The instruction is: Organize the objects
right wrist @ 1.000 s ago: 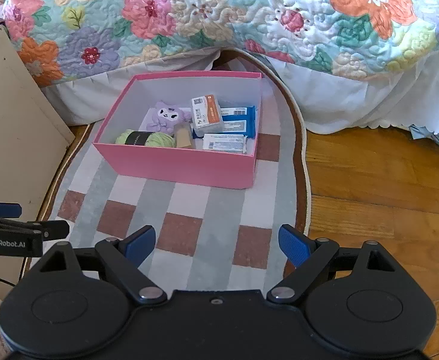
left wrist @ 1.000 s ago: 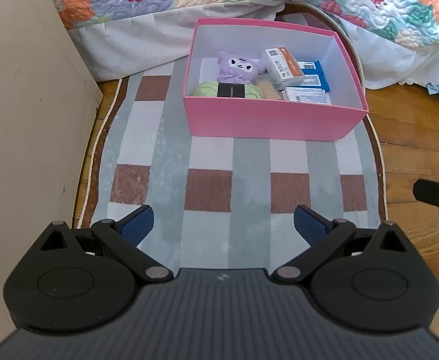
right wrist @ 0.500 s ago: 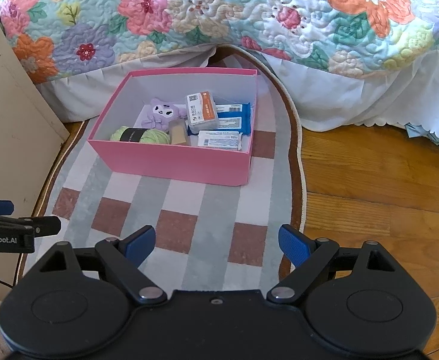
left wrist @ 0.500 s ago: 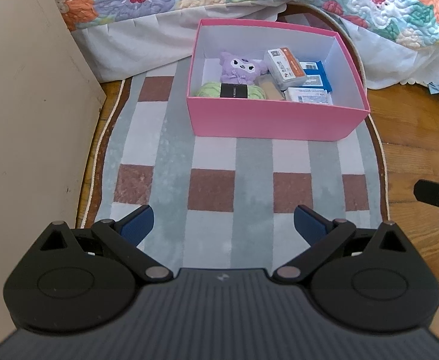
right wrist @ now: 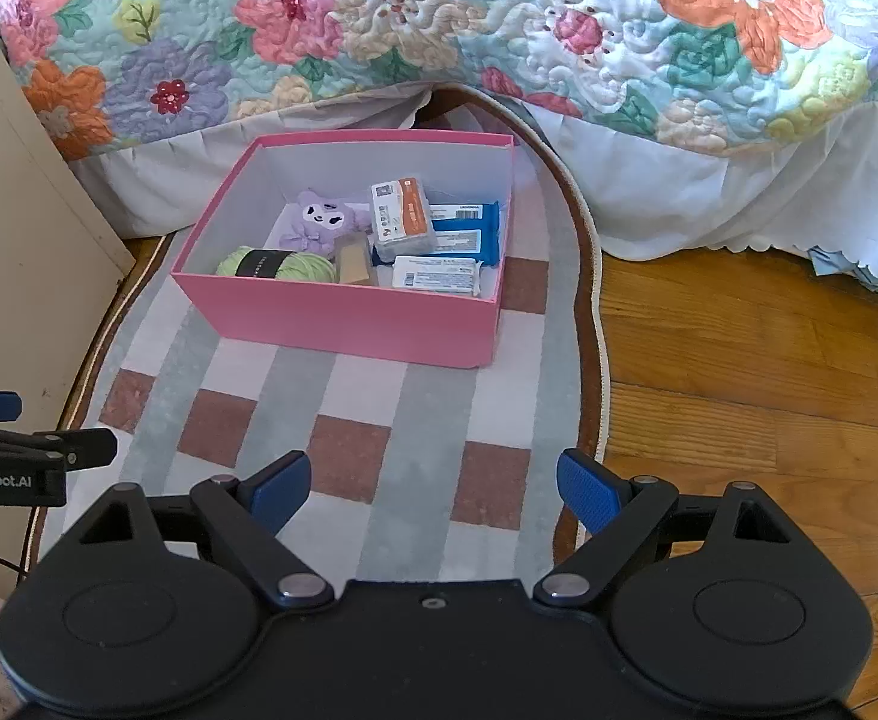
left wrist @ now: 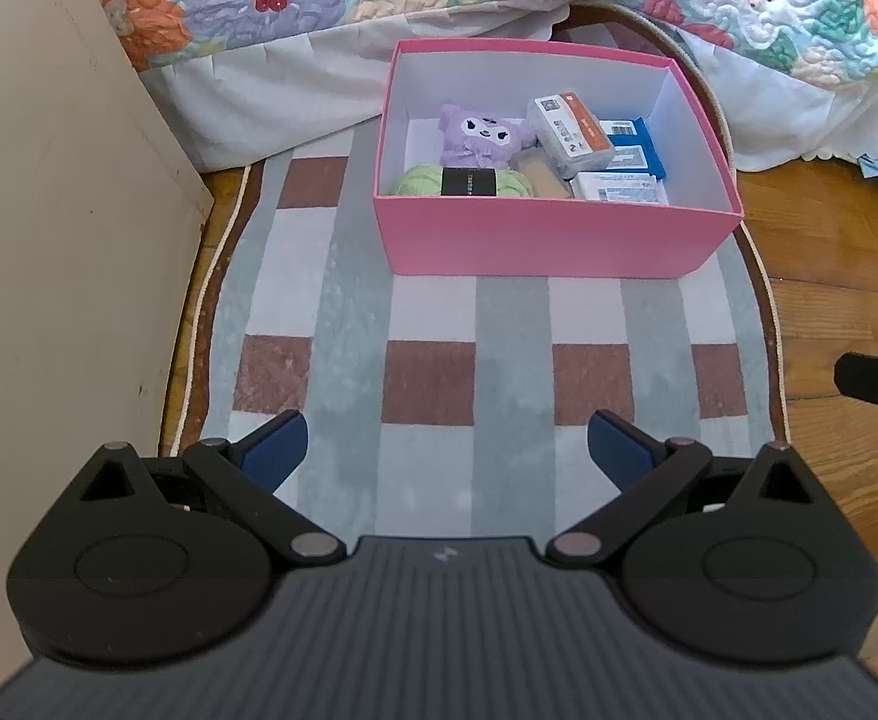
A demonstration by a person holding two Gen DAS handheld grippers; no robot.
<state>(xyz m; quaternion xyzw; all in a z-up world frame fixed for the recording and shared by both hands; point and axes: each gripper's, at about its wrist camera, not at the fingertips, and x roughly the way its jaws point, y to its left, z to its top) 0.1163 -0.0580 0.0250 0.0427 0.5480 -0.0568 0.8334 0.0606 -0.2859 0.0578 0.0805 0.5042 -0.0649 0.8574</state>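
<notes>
Pink box [left wrist: 535,240], open top, white inside, stands on striped rug near bed. Inside, all items packed toward front wall. Purple plush toy [left wrist: 481,135] sits at left-middle, face up. Green yarn ball [left wrist: 420,180] with black label lies in front-left corner, touching front wall. Tan small block [right wrist: 354,264] lies tilted between yarn and packs. White-orange pack [left wrist: 571,135] rests tilted on top of blue pack [left wrist: 631,150]. White flat pack [left wrist: 619,187] lies in front of them.

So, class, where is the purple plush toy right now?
The purple plush toy sits inside the pink cardboard box, behind the green yarn ball, left of the orange-and-white packet.
</notes>
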